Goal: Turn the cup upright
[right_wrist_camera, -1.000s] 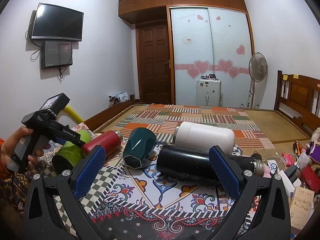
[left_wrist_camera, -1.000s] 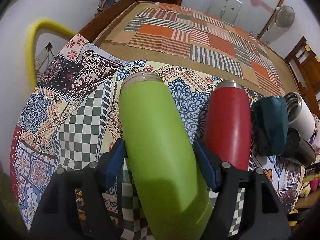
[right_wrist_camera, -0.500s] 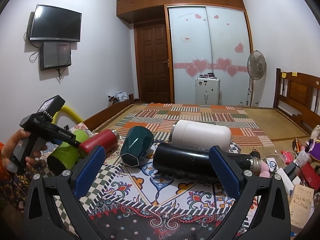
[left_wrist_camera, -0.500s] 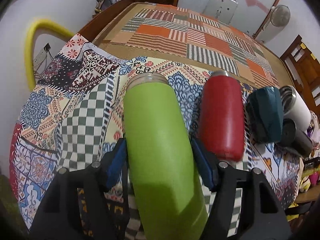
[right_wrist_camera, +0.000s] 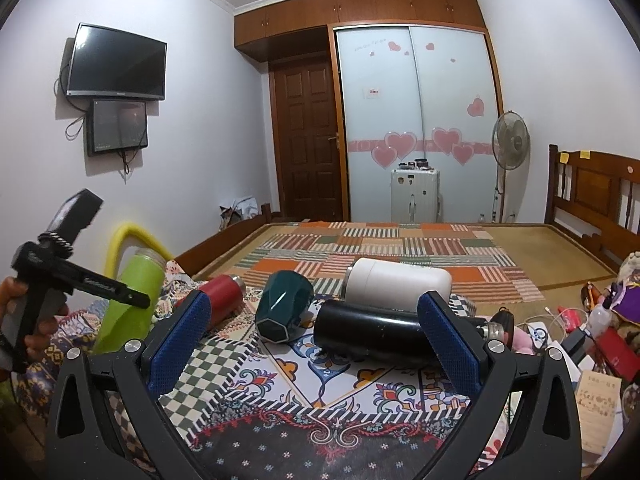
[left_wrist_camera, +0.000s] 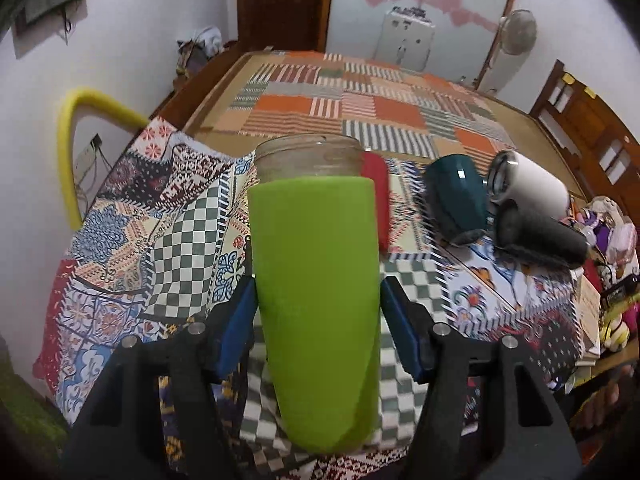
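My left gripper (left_wrist_camera: 318,308) is shut on a lime green cup (left_wrist_camera: 316,280) and holds it tilted, nearly upright, its open threaded mouth up. In the right wrist view the green cup (right_wrist_camera: 132,300) leans at the far left, gripped by the left gripper (right_wrist_camera: 120,292). My right gripper (right_wrist_camera: 312,344) is open and empty above the patterned cloth (right_wrist_camera: 280,380). A red cup (right_wrist_camera: 222,298), a dark teal cup (right_wrist_camera: 284,306), a black cup (right_wrist_camera: 372,330) and a white cup (right_wrist_camera: 396,284) lie on their sides.
The patterned cloth (left_wrist_camera: 160,240) covers the table. A yellow tube (left_wrist_camera: 72,140) arches at its left edge. Cables, a bottle and small items (right_wrist_camera: 580,332) crowd the right side. A bed with a striped patchwork mat (right_wrist_camera: 380,244) lies behind.
My left gripper has lifted the green cup from lying on the cloth to nearly upright. The right gripper stayed open and shifted only slightly.
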Available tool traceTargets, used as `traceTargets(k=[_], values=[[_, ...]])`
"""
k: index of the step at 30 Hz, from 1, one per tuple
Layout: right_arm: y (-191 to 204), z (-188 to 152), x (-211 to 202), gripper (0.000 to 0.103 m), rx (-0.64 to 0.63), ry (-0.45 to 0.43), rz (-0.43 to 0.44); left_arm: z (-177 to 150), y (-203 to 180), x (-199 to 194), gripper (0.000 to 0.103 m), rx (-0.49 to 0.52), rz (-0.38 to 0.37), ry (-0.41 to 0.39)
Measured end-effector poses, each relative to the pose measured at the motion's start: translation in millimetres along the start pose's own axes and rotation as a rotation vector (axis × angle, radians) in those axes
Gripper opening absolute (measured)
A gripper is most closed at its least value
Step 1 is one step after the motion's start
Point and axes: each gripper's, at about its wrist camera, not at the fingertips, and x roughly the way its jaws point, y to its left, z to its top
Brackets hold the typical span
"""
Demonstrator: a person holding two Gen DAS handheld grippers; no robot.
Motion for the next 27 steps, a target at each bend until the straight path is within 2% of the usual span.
traceTargets(k=[14, 21, 27], values=[[-7, 3, -26, 0.103, 0.027, -0.053, -0.008, -35, -55, -65, 0.061, 0.117, -0.075, -0.074], [-15, 3, -39, 0.103, 0.045, -0.076, -0.028, -51, -97, -75, 0.061, 0.199, -0.179, -0.035], [-25, 3, -48, 0.103, 0.056, -0.089, -0.053, -61, -129, -60, 0.061, 0.248, -0.252, 0.039]])
